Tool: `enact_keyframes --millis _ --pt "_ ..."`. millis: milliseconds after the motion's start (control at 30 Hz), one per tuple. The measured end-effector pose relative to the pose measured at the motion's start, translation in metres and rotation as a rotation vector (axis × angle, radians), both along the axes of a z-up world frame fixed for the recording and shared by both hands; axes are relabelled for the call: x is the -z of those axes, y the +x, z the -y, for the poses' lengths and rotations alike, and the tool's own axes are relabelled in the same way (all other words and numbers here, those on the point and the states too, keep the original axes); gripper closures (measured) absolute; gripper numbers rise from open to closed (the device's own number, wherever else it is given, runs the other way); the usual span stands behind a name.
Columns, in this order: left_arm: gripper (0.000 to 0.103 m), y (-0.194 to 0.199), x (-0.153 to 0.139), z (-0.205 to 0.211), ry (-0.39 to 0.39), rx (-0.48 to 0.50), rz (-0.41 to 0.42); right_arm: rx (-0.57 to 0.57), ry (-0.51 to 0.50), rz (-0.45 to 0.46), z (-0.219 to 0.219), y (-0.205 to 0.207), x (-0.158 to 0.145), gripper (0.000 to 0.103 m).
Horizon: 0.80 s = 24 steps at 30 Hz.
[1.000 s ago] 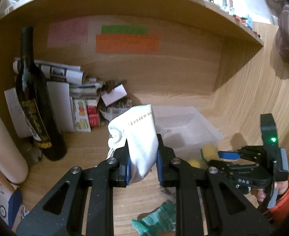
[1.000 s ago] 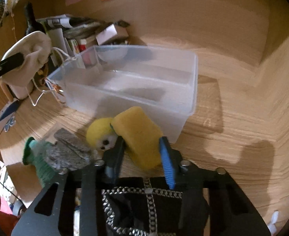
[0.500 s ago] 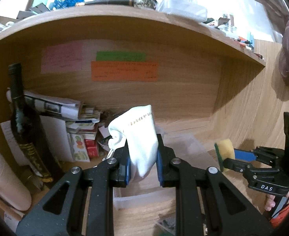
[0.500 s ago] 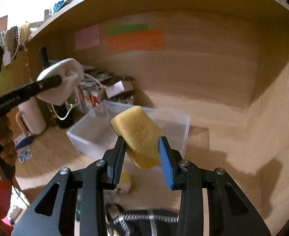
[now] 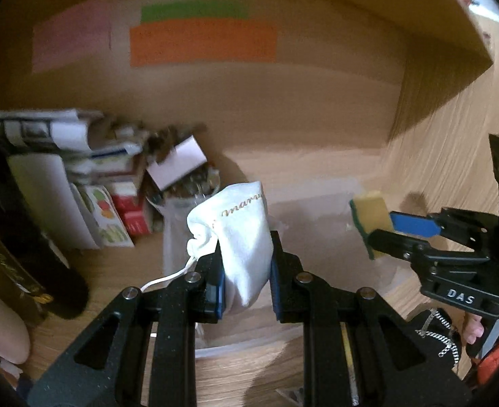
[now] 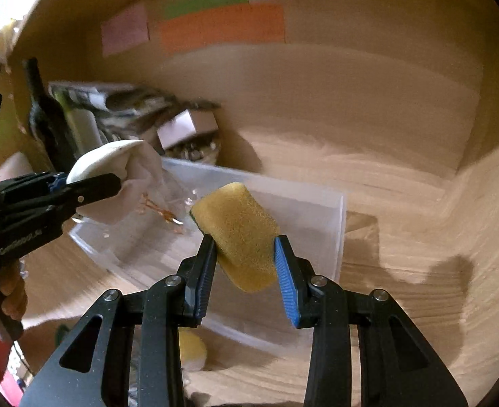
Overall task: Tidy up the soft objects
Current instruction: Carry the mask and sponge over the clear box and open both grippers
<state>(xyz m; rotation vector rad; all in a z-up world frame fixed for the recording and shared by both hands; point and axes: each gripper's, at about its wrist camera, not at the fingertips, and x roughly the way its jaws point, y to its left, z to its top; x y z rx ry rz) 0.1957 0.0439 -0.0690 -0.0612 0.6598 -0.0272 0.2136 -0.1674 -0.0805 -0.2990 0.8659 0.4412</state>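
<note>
Since half a second ago both tongs have been brought lower and closer to the clear plastic bin (image 6: 331,224), which fills more of each view; frames are motion-blurred. Left gripper (image 5: 246,281) is clenched on the white drawstring pouch (image 5: 239,237), gold script visible on the cloth, a cord trailing off its left side. In the right wrist view the left gripper (image 6: 90,183) is seen holding the pouch (image 6: 114,169) over the bin's left end. Right gripper (image 6: 246,268) is clenched on the yellow sponge (image 6: 239,234), held above the bin's near wall; from the left wrist view the sponge (image 5: 373,217), with a green scouring face, is pinched by the right gripper (image 5: 381,229) over the bin's right side. Bin sits on the wooden desk (image 6: 419,237), toward its back. A yellow soft ball (image 6: 190,349) lies on the desk just in front of the bin. A dark bottle (image 5: 15,247) stands at the left edge, papers and boxes (image 5: 90,169) piled at the back left corner. Coloured sticky notes (image 5: 202,44) are stuck on the back panel.
</note>
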Motion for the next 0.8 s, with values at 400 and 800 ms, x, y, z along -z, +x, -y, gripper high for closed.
enact_keyframes --millis 400,800 --pt "0.082 0.024 0.037 0.006 -0.010 0.047 -0.154 -0.018 -0.062 -0.125 -0.007 0.021 0.036 0.067" --pt "0.036 0.003 0.013 0.013 0.014 0.042 -0.087 0.000 -0.031 -0.025 0.001 0.005 0.005 0.036"
